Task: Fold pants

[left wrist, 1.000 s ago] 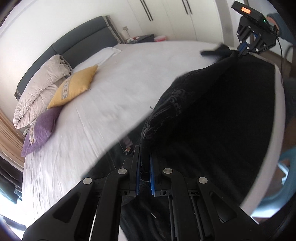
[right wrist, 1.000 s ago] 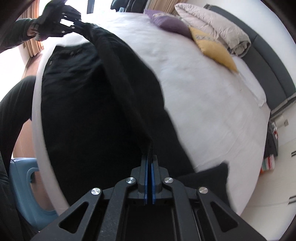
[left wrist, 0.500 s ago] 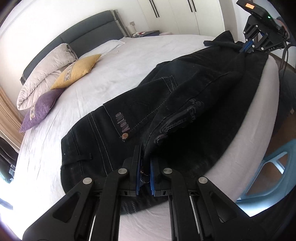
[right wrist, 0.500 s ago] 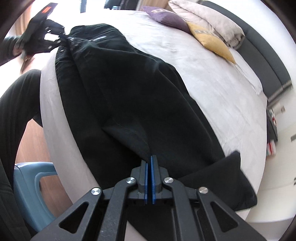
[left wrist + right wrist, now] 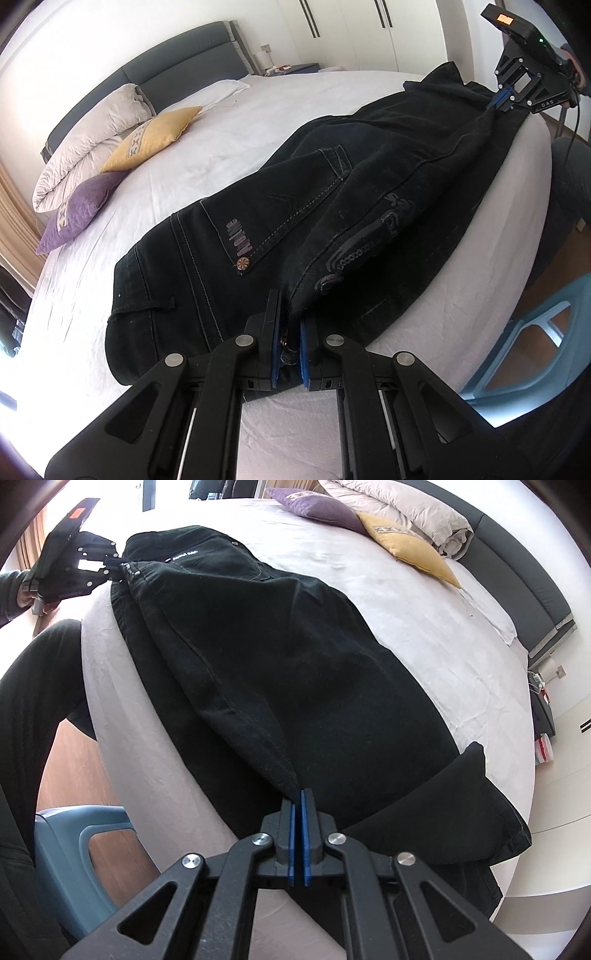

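Observation:
Black jeans (image 5: 332,206) lie lengthwise on the white bed (image 5: 240,122), folded along their length with one half over the other. My left gripper (image 5: 290,332) is shut on the waistband end near the bed's front edge. My right gripper (image 5: 297,801) is shut on the leg end of the pants (image 5: 295,672). Each gripper shows in the other's view, the right one (image 5: 506,99) at the far end and the left one (image 5: 114,570) at the waist. One leg cuff (image 5: 461,812) lies folded back beside the right gripper.
A yellow pillow (image 5: 155,136), a purple pillow (image 5: 77,210) and a rolled beige duvet (image 5: 92,136) lie at the grey headboard. A light blue plastic stool (image 5: 535,332) stands by the bed's edge. The person's dark-clad leg (image 5: 33,701) is beside the bed.
Both grippers have brought the raised pants down onto the bed. The cloth that hung in the air now lies flat, stretched between the two grippers.

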